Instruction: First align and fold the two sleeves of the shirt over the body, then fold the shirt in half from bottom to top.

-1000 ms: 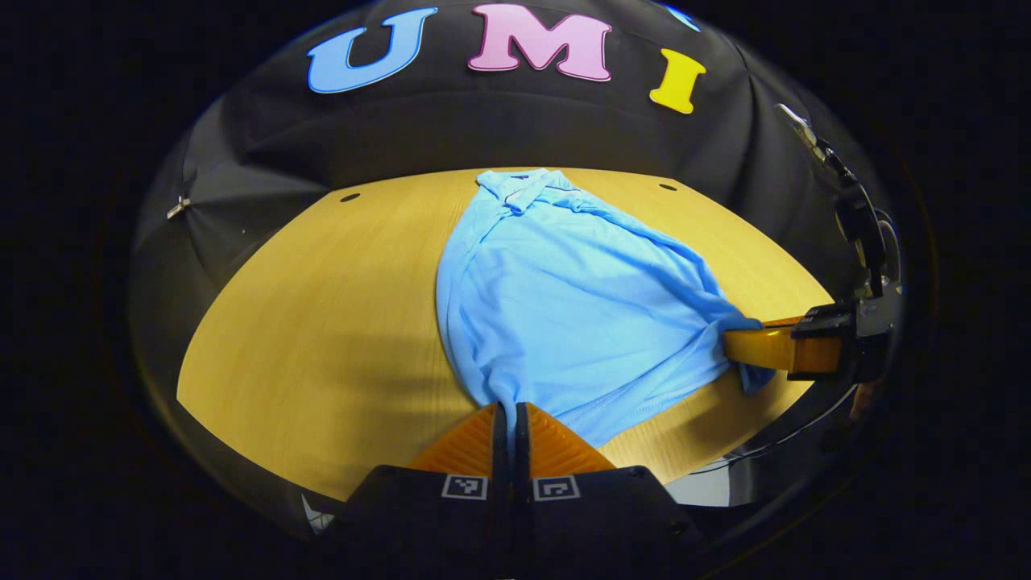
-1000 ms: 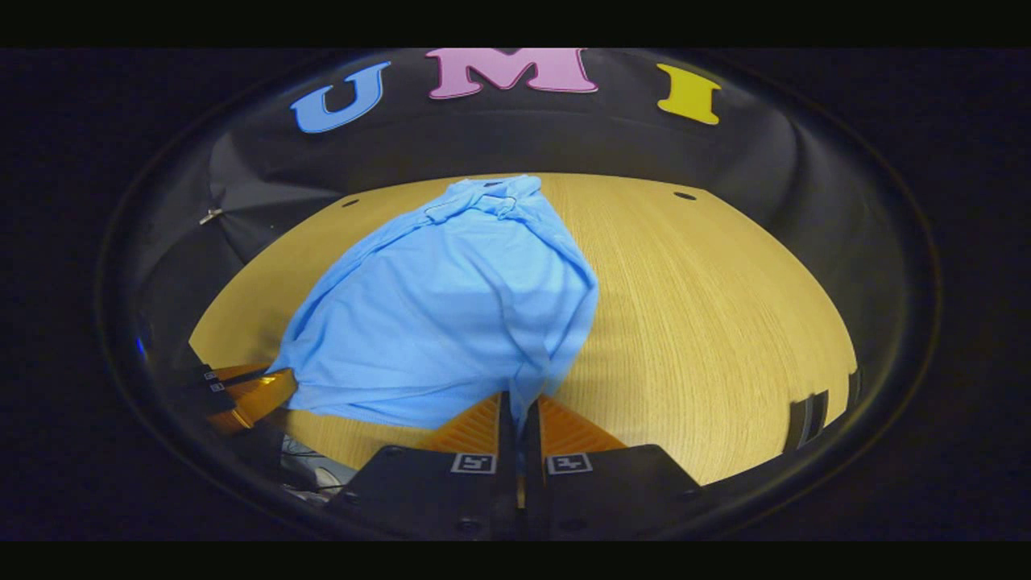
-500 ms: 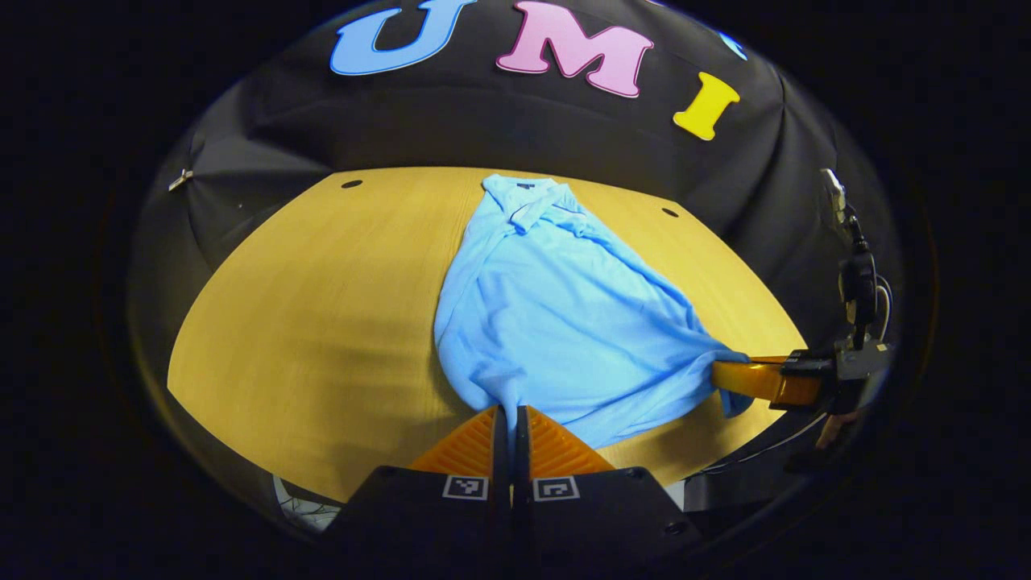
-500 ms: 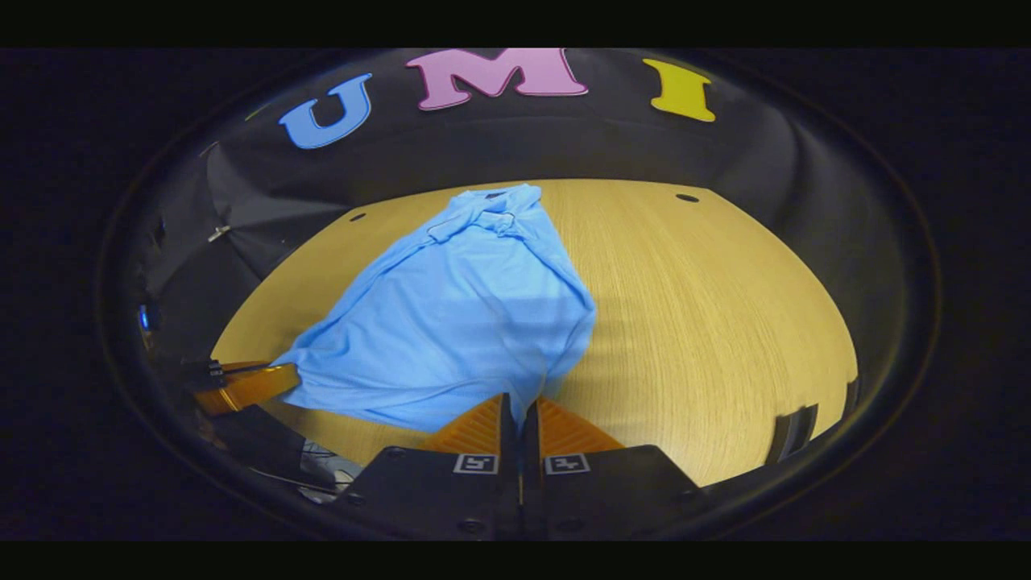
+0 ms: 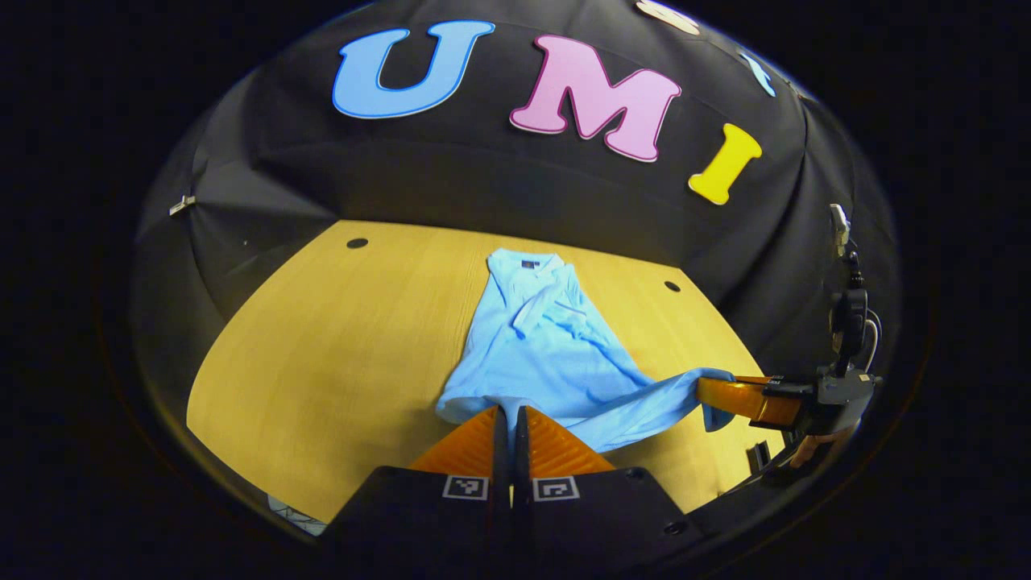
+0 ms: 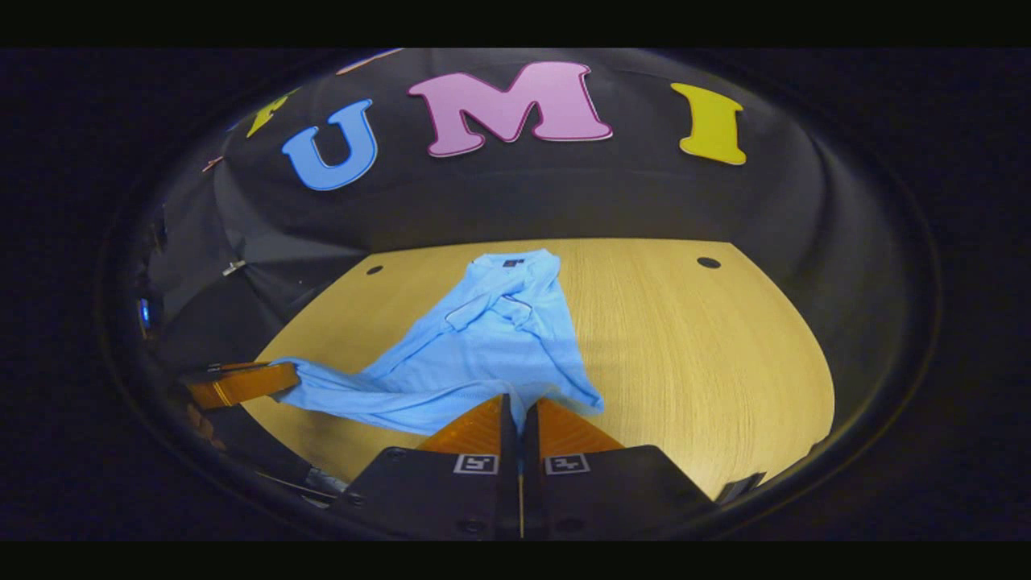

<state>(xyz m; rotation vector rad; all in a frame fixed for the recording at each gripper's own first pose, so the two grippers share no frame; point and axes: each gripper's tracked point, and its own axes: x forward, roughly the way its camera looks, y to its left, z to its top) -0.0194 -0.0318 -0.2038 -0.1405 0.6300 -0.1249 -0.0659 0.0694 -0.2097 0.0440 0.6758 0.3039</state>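
A small dark label sits inside the collar of the light blue polo shirt; its writing is too small to read. Square coded markers sit on each claw's body, just behind the fingers.

The shirt lies on a light wooden desk with its collar toward the far edge, its sleeves folded over the body. Two small dark holes mark the desk's far corners. Black cloth forms the booth's wall behind, pinned with a small clip at the left.

The left claw is pinched closed on one bottom corner of the shirt, and the right claw is pinched closed on the other. In the left gripper view the right claw appears at the right with the hem stretched toward it, above the desk. The hand holding it is mostly hidden at the rim.
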